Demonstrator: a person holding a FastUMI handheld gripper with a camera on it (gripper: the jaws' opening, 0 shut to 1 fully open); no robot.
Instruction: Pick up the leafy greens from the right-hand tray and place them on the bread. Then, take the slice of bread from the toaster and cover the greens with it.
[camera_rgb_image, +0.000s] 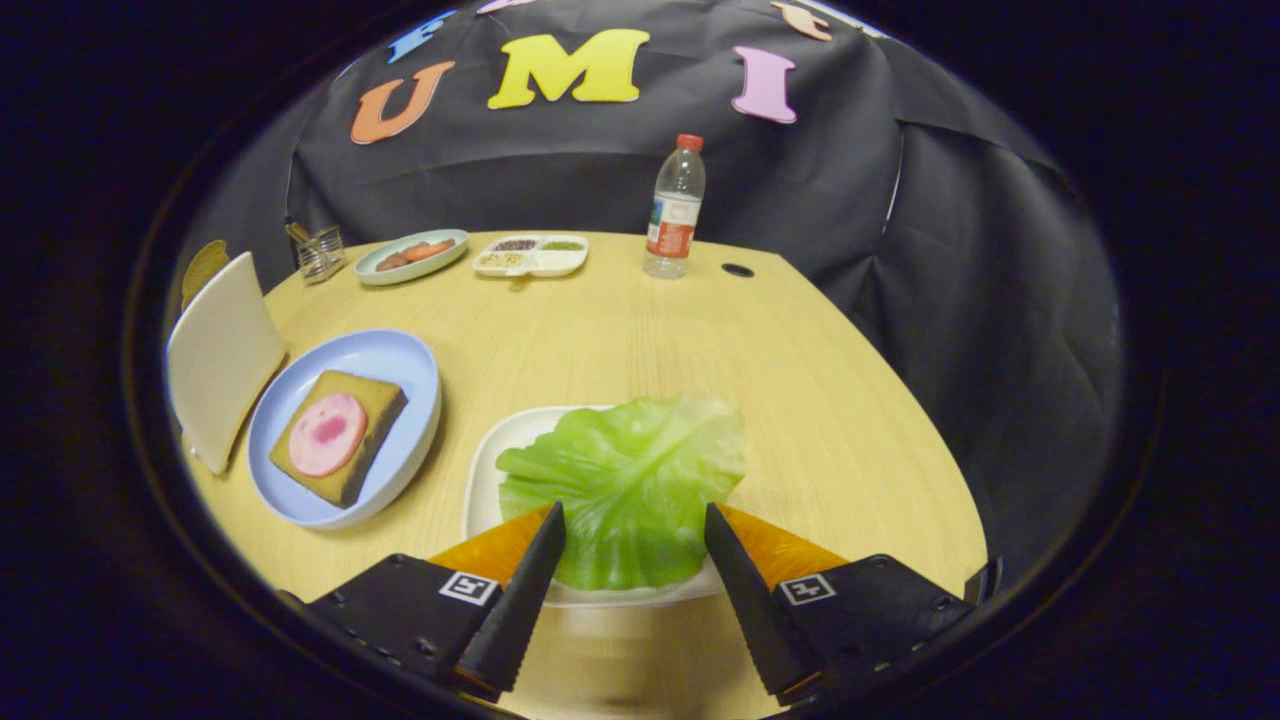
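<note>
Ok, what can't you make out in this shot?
Gripper view:
- White tray: mostly covered by the lettuce leaf.
- Whether the open tool touches the leaf: unclear.
- Divided dish contents: too small.
- Bread top: partly hidden by a pink slice.

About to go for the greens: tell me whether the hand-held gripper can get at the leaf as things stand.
Probably yes. The hand-held gripper is open, its fingers either side of the lettuce leaf on the white tray, with nothing between.
</note>
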